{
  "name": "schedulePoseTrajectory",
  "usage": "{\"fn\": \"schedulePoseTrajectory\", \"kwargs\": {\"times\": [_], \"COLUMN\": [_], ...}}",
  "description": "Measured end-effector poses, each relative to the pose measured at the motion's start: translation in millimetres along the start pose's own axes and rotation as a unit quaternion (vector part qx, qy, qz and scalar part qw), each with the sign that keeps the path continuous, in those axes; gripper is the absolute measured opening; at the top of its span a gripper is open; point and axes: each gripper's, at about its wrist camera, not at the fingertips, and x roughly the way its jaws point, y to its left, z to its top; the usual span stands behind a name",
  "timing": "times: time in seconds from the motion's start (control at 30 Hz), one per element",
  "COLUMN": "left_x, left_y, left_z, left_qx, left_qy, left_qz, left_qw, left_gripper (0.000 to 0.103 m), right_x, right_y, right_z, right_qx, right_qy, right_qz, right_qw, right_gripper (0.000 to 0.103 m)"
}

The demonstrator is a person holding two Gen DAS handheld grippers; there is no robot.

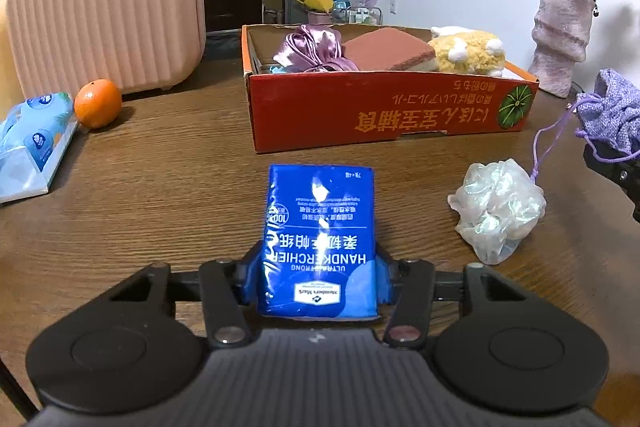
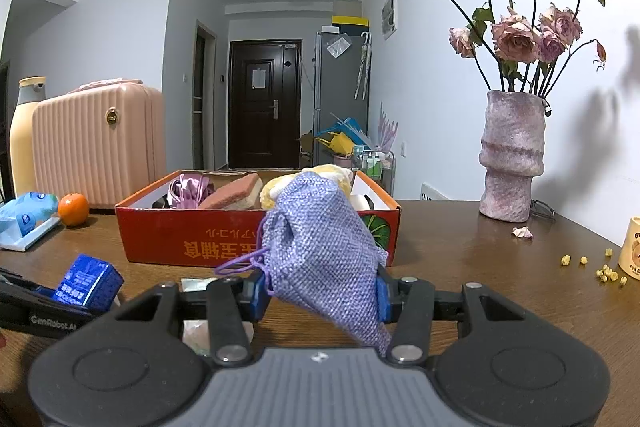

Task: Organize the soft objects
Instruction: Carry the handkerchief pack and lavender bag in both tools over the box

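Seen from the left gripper (image 1: 319, 267), going left to right: one tissue box (image 1: 30, 143) far left, one orange (image 1: 98, 103) beside it, one suitcase (image 1: 106, 11) behind them. The gripper itself is clamped on one blue tissue pack (image 1: 320, 239) — long axis running straight ahead along the fingers, far end toward the red box (image 1: 384, 111) in front. That box holds one satin cloth (image 1: 310, 47), one sponge (image 1: 386, 49) and one plush toy (image 1: 468, 53). Right of the pack lies one plastic bag (image 1: 498, 211) on the table (image 1: 168, 187).

The right gripper (image 2: 320, 295) grips one purple pouch (image 2: 324, 251) — tilted, drawstring neck up-left, tail down-right — with the box just beyond. One vase (image 2: 512, 155) stands far right.
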Motion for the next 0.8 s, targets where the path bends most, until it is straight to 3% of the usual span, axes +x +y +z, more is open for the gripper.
{"fn": "schedulePoseTrajectory", "kwargs": {"times": [0.8], "left_x": [-48.8], "left_y": [-14.9], "left_z": [10.8], "left_qx": [-0.015], "left_qy": [-0.108], "left_qz": [0.007], "left_qw": [0.9940], "left_gripper": [0.053], "right_x": [-8.4], "right_y": [-1.6], "right_z": [1.6], "right_qx": [0.011], "right_qy": [-0.023], "right_qz": [0.000], "right_qw": [1.000], "right_gripper": [0.048]}}
